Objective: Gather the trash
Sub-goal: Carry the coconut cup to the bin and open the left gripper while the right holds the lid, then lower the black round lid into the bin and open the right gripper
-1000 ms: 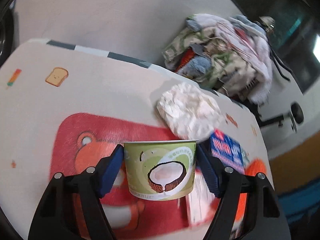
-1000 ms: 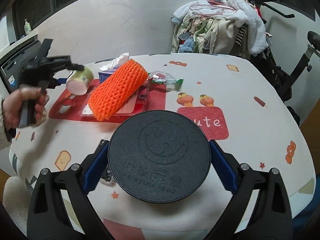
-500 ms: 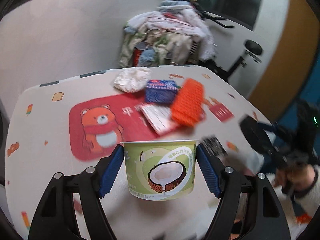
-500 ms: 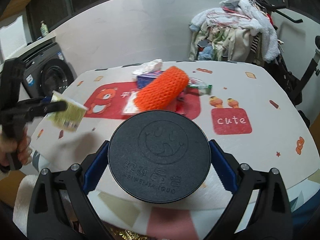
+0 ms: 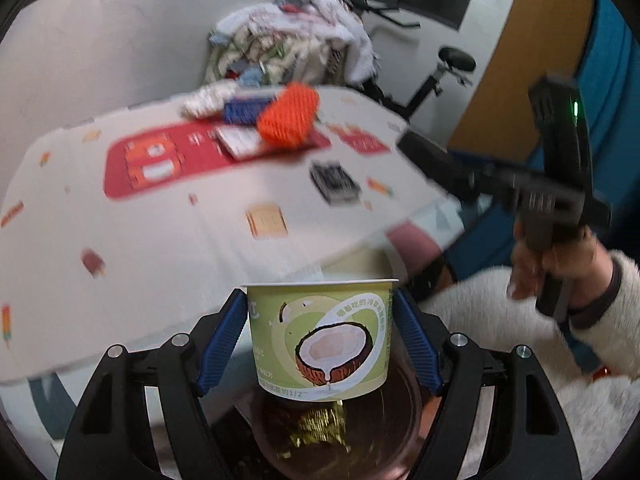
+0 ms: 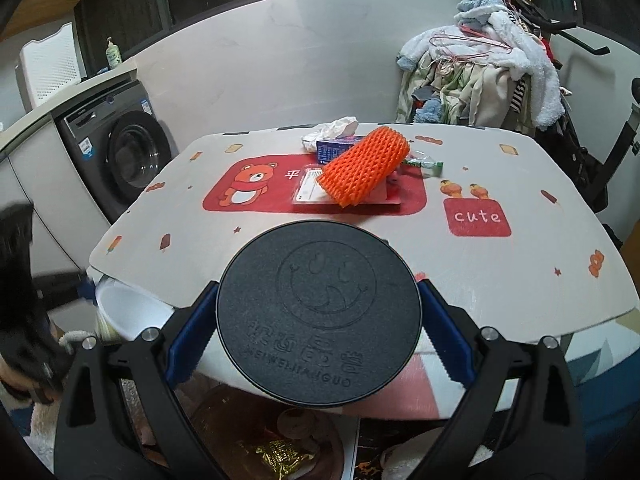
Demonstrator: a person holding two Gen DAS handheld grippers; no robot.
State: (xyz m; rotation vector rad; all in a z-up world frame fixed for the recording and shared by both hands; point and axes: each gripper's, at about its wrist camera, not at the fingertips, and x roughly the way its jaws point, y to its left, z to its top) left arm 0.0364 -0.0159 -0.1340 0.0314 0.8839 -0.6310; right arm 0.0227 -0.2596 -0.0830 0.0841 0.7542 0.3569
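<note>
Your left gripper (image 5: 320, 340) clamps the cup (image 5: 320, 338) above the bin (image 5: 340, 428); your right gripper (image 6: 318, 320) clamps its lid (image 6: 318, 318).

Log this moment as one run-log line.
left gripper: shut on green coconut-print paper cup, above transparent brown bin | right gripper: shut on round black lid

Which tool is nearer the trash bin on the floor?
Left. The left tool holds the coconut cup directly above the trash bin; the right tool, gripping the black lid, is off to the side.
</note>
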